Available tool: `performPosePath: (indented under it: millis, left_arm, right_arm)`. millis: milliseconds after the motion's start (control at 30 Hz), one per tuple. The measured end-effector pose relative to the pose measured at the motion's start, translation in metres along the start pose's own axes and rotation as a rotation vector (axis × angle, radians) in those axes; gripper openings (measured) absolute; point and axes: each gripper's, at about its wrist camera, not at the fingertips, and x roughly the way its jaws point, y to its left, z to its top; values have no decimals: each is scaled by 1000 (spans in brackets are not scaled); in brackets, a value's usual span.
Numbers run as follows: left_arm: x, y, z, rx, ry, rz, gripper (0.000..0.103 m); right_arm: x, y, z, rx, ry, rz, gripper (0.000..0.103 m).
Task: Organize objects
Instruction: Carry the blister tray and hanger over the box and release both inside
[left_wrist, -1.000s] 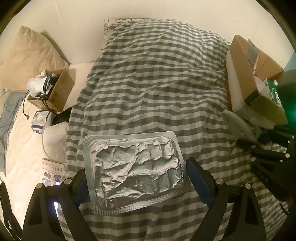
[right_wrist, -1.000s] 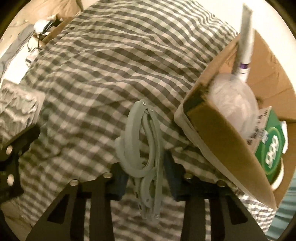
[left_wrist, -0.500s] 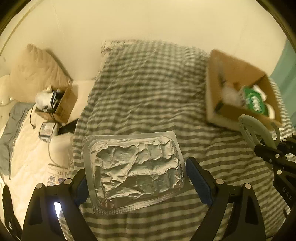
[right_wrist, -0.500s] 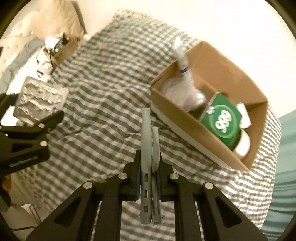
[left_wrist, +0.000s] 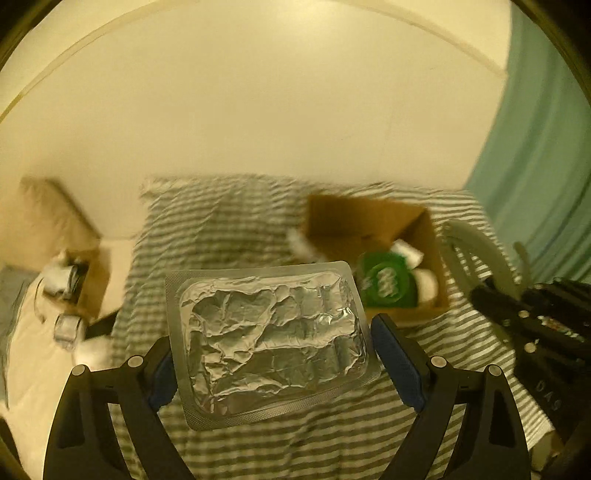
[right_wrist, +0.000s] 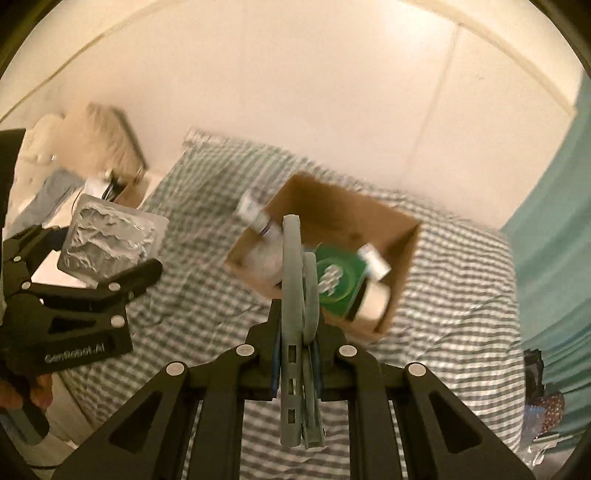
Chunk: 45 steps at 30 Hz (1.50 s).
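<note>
My left gripper (left_wrist: 271, 363), raised level above the grey-checked bedcover (left_wrist: 229, 236), grasps the crinkled silver foil blister pack (left_wrist: 271, 341) by its edges, while to the right my right gripper (right_wrist: 297, 356) pinches the pale grey plastic hanger (right_wrist: 291, 295) upright near the open brown cardboard box (right_wrist: 402, 236).

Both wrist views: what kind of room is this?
Most likely a bedroom: a bed under a grey checked duvet, a tan pillow against the wall, and a teal curtain at the side. An open cardboard box sits on the bed.

Cream wall (left_wrist: 258, 110) — checked bed (right_wrist: 461, 295) — teal curtain (left_wrist: 546, 166).
</note>
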Motion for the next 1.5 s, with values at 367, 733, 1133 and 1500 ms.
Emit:
performPosePath:
  millis: [367, 733, 1133, 1500]
  left_arm:
    - [41, -57, 65, 178, -110, -21, 94]
    - [129, -48, 81, 125, -62, -132, 94]
    - [160, -63, 82, 168, -24, -116, 96]
    - [126, -57, 85, 131, -66, -99, 103]
  right_arm:
    - [9, -55, 36, 164, -119, -41, 12]
    - [96, -91, 50, 277, -54, -40, 12]
    - [126, -118, 48, 351, -42, 4, 13]
    - [74, -107, 56, 328, -163, -22, 33]
